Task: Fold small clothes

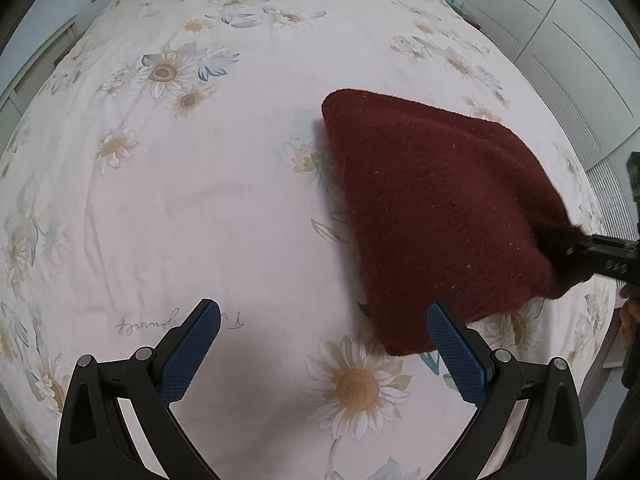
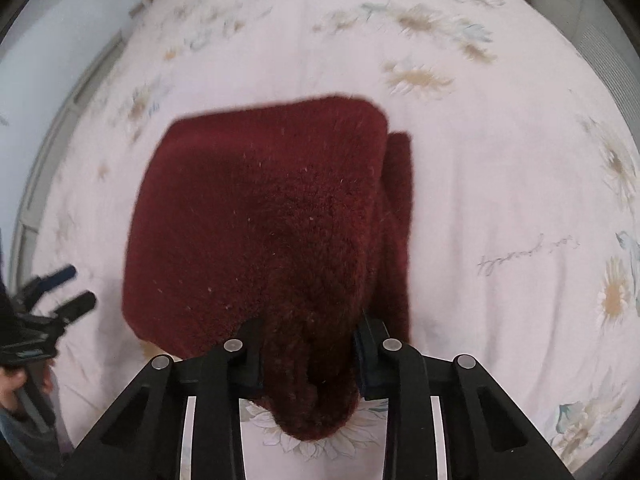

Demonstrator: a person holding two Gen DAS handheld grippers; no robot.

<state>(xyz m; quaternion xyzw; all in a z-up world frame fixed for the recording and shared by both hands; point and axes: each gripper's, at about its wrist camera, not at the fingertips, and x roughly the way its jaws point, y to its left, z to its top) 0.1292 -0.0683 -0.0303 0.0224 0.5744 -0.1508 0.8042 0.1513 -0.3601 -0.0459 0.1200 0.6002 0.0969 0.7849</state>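
Burgundy knit garment [image 2: 264, 216] lies on the bed [image 1: 240, 208], its near end bunched and clamped between the right tongs [image 2: 308, 356]. In the left wrist view it sits at two o'clock of the left tongs [image 1: 324, 344], which stand spread wide with nothing between their blue textured pads [image 1: 192, 352]. Its long axis runs from the right tongs' grip away up the bed. It is fuzzy, thick, roughly rectangular with rounded corners; the sheet is pale with printed daisies.
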